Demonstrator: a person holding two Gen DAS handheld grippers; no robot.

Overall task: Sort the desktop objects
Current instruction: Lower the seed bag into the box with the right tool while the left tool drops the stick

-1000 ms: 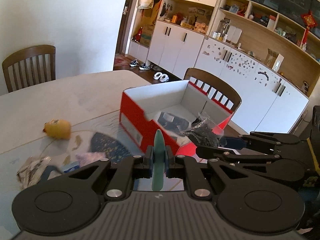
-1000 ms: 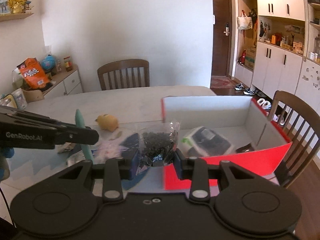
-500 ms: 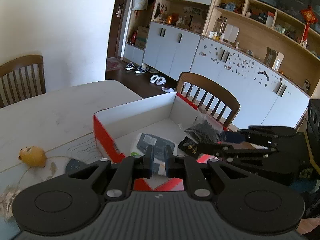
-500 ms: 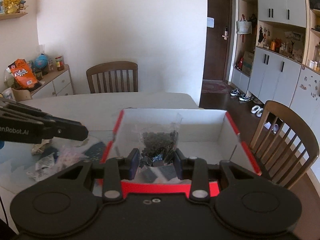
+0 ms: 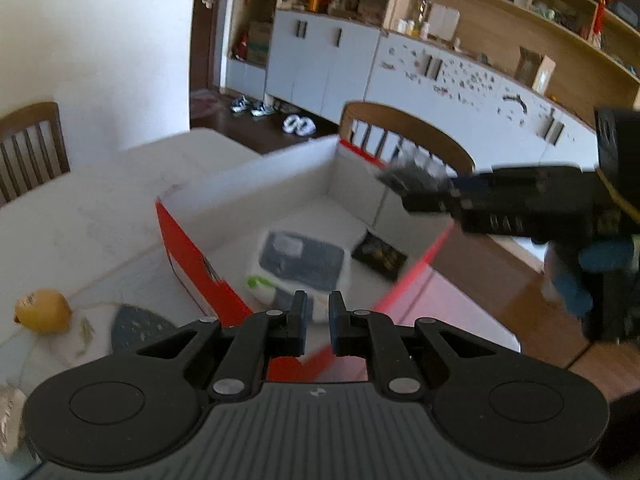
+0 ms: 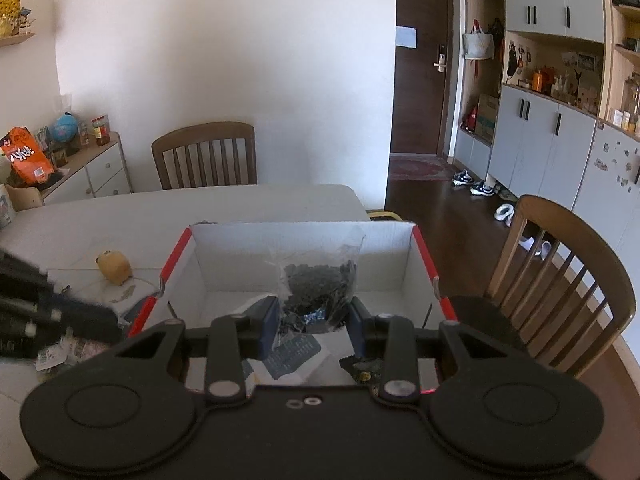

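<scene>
Fingers of my right gripper [image 6: 312, 322] pinch a clear plastic bag of small black pieces [image 6: 318, 288] above the open red-and-white cardboard box [image 6: 304, 236]. My left gripper [image 5: 316, 320] hovers over the box's near edge, jaws slightly parted and, as far as the blur shows, empty. A grey-and-white packet [image 5: 304, 264] lies inside.

Daylit fisheye views, left one motion-blurred

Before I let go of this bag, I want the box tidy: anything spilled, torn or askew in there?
Nothing stands out. The clear bag of dark bits hangs intact in the right hand-held gripper over the red box; a white packet and dark packet lie inside, nothing spilled.
</scene>
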